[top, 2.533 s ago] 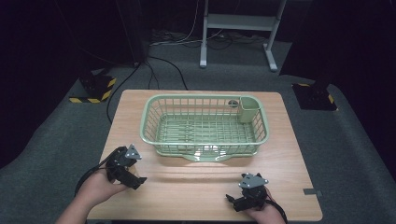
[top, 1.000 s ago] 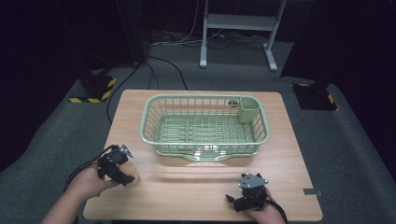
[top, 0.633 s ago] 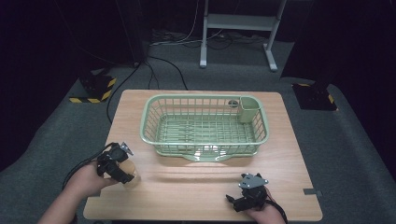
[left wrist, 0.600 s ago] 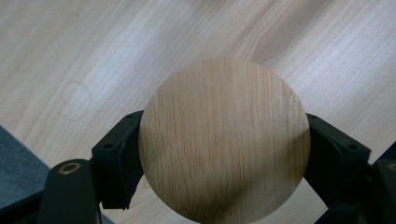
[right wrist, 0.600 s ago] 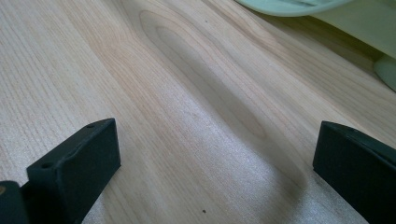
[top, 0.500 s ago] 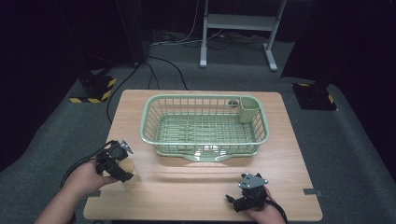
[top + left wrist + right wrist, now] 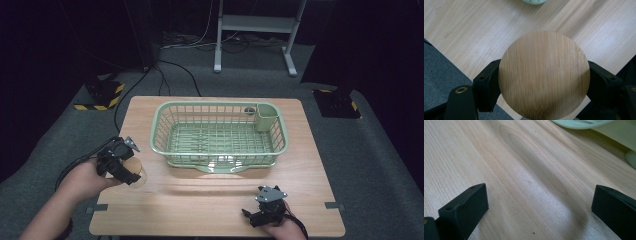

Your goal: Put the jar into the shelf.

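The left gripper [image 7: 131,171] grips a round wooden disc [image 7: 544,75], clear of the table [image 7: 210,200]; green basket [image 7: 219,134] unfilled; right gripper [image 7: 261,214] rests open

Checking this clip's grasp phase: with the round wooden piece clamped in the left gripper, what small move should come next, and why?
Probably carry the round wooden disc toward the green basket. The left gripper is shut on the disc's edges near the table's left side, the basket stands apart with nothing lying in its main tray, and the right gripper rests open.

Black hand-held gripper [image 7: 131,176] (grey plate)
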`<state>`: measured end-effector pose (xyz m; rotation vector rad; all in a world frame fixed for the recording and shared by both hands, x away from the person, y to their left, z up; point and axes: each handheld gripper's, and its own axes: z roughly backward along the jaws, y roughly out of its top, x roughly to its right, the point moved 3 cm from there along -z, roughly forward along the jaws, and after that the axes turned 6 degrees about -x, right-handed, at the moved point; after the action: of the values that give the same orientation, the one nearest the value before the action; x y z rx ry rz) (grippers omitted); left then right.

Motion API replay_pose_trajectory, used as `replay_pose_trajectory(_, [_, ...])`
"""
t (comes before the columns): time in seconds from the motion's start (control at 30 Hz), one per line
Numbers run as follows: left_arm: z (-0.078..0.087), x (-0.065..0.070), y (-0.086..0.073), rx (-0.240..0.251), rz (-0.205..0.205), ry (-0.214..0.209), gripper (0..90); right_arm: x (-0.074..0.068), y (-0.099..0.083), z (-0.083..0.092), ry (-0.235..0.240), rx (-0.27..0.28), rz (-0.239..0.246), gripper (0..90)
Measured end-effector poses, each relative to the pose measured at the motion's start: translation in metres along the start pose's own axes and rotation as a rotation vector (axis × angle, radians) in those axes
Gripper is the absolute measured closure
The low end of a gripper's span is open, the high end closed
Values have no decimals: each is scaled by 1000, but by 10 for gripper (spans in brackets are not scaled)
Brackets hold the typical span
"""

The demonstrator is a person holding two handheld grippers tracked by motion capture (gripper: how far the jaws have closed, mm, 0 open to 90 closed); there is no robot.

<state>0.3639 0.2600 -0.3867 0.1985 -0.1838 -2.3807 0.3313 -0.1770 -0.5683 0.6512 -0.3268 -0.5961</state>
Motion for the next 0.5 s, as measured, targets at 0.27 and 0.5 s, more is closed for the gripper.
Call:
replay_pose_trajectory(0.27, [29,1,11,1,-6,10,236,0,0,0,2,0,2,3])
replay_pose_trajectory(0.5, [42,0,23,-2,-17,9,236,0,0,0,4,0,1,3])
